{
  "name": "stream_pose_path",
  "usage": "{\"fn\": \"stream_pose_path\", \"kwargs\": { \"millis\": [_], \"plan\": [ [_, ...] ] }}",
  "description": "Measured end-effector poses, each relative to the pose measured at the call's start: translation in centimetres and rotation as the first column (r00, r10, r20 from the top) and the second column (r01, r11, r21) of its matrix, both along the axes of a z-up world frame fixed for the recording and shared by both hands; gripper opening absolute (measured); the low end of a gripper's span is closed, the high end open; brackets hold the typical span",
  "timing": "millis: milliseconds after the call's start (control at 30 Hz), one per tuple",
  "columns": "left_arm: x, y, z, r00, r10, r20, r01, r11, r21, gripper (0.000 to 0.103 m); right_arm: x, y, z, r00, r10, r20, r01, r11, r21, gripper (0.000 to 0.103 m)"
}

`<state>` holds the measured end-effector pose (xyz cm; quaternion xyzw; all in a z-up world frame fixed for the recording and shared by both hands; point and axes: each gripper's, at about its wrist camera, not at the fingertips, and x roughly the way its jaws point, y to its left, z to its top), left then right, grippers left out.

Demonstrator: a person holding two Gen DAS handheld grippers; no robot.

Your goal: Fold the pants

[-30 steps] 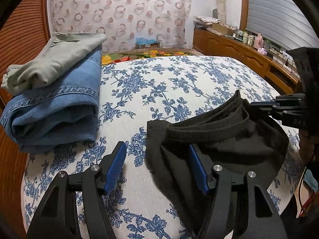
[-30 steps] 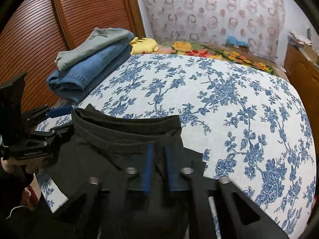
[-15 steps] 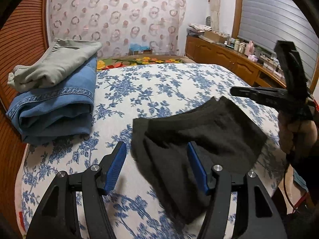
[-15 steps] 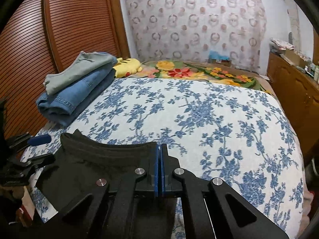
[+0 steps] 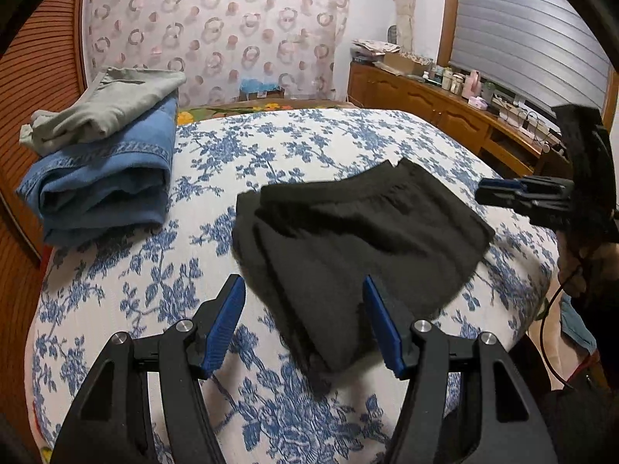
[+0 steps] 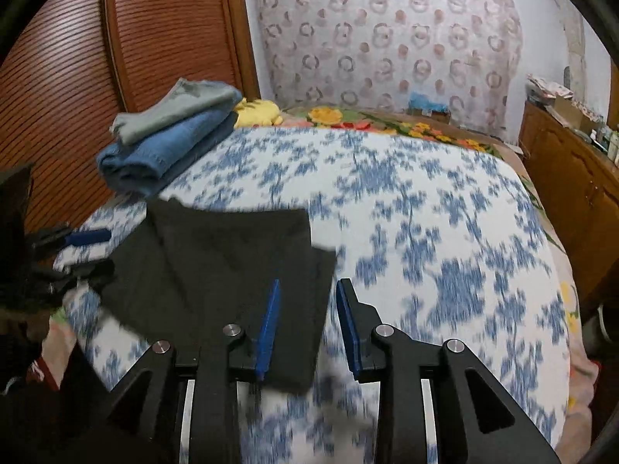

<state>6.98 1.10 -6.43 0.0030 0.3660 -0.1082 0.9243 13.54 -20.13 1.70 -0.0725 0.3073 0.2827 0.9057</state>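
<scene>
On the floral bed (image 5: 329,143), black pants (image 5: 359,239) lie folded, both my grippers (image 5: 303,321) (image 6: 307,321) apart and empty; next, stacking them.

Three folded pairs of pants lie on one bed (image 5: 317,143), which wears one blue-flowered white cover: one black pair (image 5: 359,239) near the middle, and at about ten o'clock from it a stack of two, one blue denim pair (image 5: 104,185) with one grey-green pair (image 5: 108,110) on top. Two grippers are in sight, the left gripper (image 5: 303,319) and the right gripper (image 6: 307,326), each with two blue-padded fingers set apart and nothing between them. One yellow soft toy (image 6: 257,111) sits at about one o'clock from the stack
</scene>
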Motion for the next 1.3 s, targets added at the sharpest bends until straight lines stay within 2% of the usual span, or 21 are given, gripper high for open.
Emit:
{"fn": "stream_pose_path", "kwargs": {
  "millis": [200,500,800,867,933,1100,1133,1167,1300],
  "plan": [
    [-0.9,-0.5,-0.3,1.000,-0.014,-0.008,0.014,1.000,-0.007,0.064,-1.7,-0.8,-0.5,0.999,0.010,-0.036,-0.009,1.000,0.015,0.031],
    [-2.7,-1.8,-0.7,0.997,-0.077,-0.006,0.077,0.997,-0.028,0.063,-1.8,-0.2,-1.3,0.998,0.014,-0.062,-0.012,1.000,0.029,0.031],
    [-2.6,-1.5,-1.5,0.998,-0.062,-0.026,0.061,0.997,-0.043,0.041,-1.5,0.1,-1.9,0.997,0.013,-0.074,-0.011,1.000,0.021,0.031],
    [-2.6,-1.2,-1.7,0.998,-0.056,-0.030,0.055,0.997,-0.053,0.034,-1.5,0.1,-2.0,0.997,0.013,-0.078,-0.011,1.000,0.021,0.031],
    [-2.6,-0.9,-1.7,0.998,-0.055,-0.031,0.053,0.996,-0.070,0.020,-1.5,0.2,-2.1,0.997,0.012,-0.080,-0.010,1.000,0.017,0.031],
    [-3.1,-0.8,-0.7,0.999,-0.052,0.005,0.052,0.995,-0.086,0.014,-1.9,0.8,-2.3,0.998,0.026,-0.063,-0.028,0.999,-0.018,0.030],
    [-3.2,-0.8,-0.6,0.999,-0.052,0.010,0.052,0.995,-0.086,0.014,-2.0,0.9,-2.2,0.998,0.031,-0.062,-0.033,0.999,-0.019,0.027],
    [-3.2,-0.7,-0.4,0.999,-0.051,0.016,0.053,0.995,-0.084,0.014,-2.1,0.9,-2.1,0.997,0.040,-0.065,-0.041,0.999,-0.013,0.018],
    [-3.4,-0.3,0.3,0.998,-0.047,0.032,0.049,0.996,-0.079,0.013,-3.1,0.4,-1.5,0.995,0.073,-0.062,-0.072,0.997,0.021,0.012]
  ]
}}
